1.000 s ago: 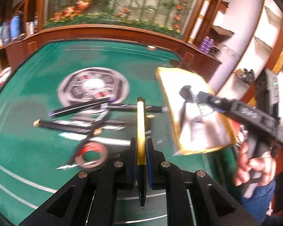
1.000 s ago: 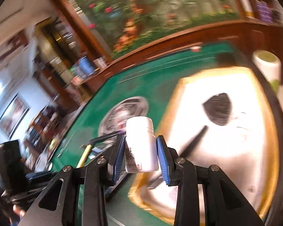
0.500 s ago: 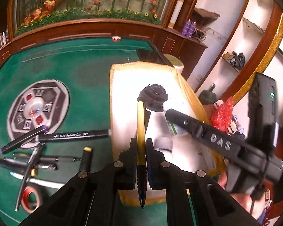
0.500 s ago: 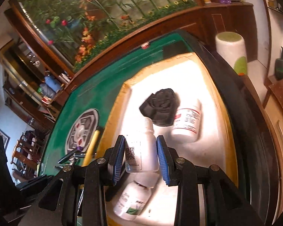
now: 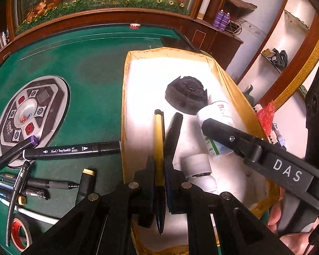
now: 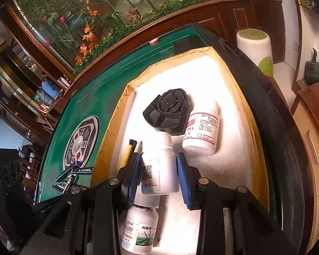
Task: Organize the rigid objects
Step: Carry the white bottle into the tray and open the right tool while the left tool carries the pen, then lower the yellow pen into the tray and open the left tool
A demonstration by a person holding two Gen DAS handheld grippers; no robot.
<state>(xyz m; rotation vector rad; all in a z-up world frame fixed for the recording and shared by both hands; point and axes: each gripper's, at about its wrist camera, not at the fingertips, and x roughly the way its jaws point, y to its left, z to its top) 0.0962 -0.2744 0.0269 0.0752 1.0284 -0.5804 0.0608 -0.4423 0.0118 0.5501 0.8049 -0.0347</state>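
Note:
My left gripper (image 5: 159, 167) is shut on a yellow and black pen (image 5: 159, 136) and holds it over the white tray (image 5: 125, 89) with a gold rim. My right gripper (image 6: 158, 174) has a white bottle (image 6: 159, 165) between its blue pads, with a small gap showing on the right side. The bottle hangs over the tray (image 6: 240, 148). In the tray lie a black round part (image 6: 167, 112), a red-labelled white bottle (image 6: 202, 129) and a green-labelled white bottle (image 6: 140, 231). The pen also shows in the right wrist view (image 6: 127, 153).
Several black markers and pens (image 5: 72, 148) lie on the green felt table (image 5: 91, 68) left of the tray. A roll of red tape (image 5: 19, 233) lies at the near left. A round dice panel (image 5: 32, 112) sits in the table's middle. A wooden rail edges the table.
Both grippers have moved from the pen pile over the tray and lower into it. The right gripper's pads look slightly wider around the bottle than before.

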